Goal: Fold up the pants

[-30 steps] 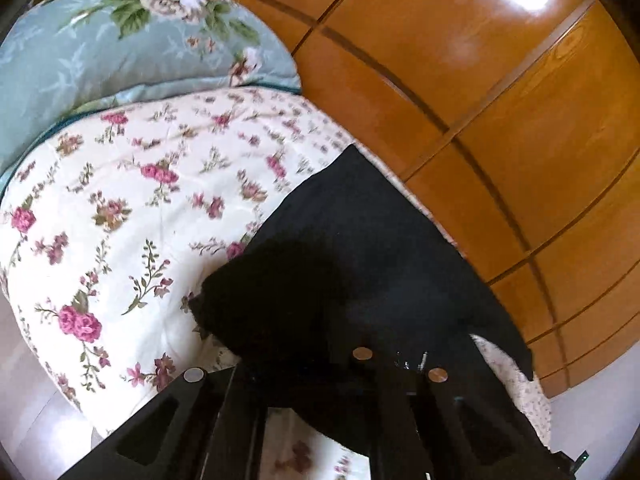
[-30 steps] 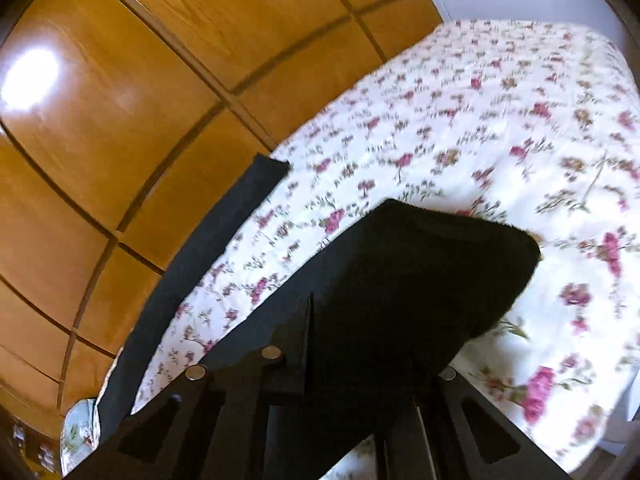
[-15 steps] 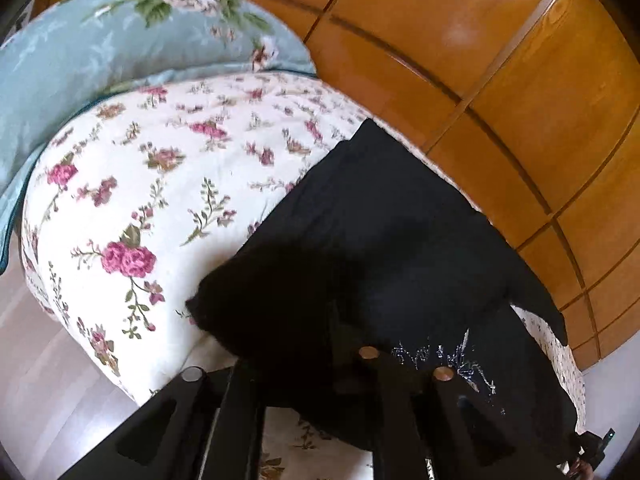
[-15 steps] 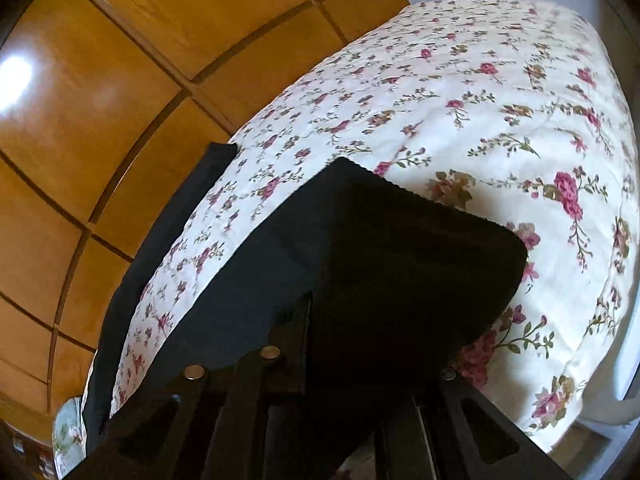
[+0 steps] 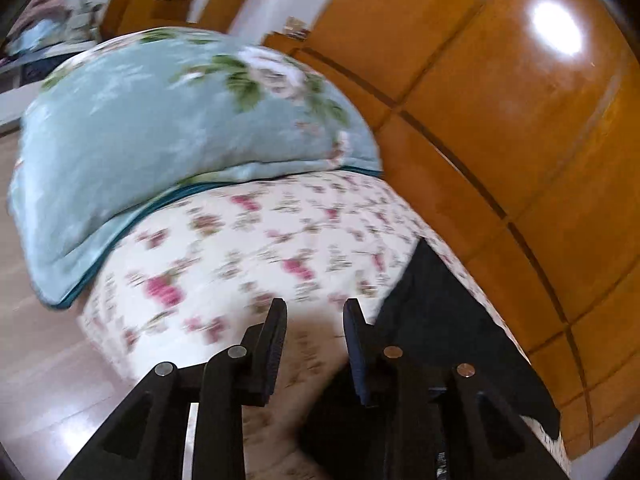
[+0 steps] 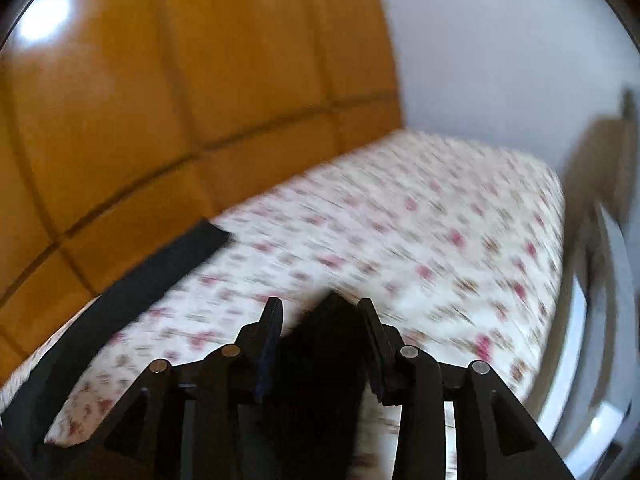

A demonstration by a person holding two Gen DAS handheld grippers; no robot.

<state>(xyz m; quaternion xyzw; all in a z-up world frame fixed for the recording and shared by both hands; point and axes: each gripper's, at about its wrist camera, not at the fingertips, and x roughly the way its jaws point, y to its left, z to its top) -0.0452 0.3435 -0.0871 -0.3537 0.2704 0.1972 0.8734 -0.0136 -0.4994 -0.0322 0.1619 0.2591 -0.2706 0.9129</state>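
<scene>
The black pants (image 5: pixel 444 336) lie on the floral bed (image 5: pixel 248 248), stretched along the wooden wall side. My left gripper (image 5: pixel 316 312) is open and empty, with the pants just to its right and below it. In the right wrist view one black leg (image 6: pixel 132 284) runs along the bed's far left edge, and a fold of the pants (image 6: pixel 324 352) lies between the spread fingers of my right gripper (image 6: pixel 320 310), which is open. Both views are blurred by motion.
A light blue floral pillow (image 5: pixel 168 128) lies at the head of the bed. A glossy wooden wall (image 5: pixel 520 120) runs along the far side. Pale floor (image 5: pixel 48 360) shows below the bed's near edge. A white wall (image 6: pixel 500 48) stands beyond the bed's foot.
Both grippers have opened and let go of the pants. Both have pulled back and tilted up, so the fabric no longer covers the fingers.
</scene>
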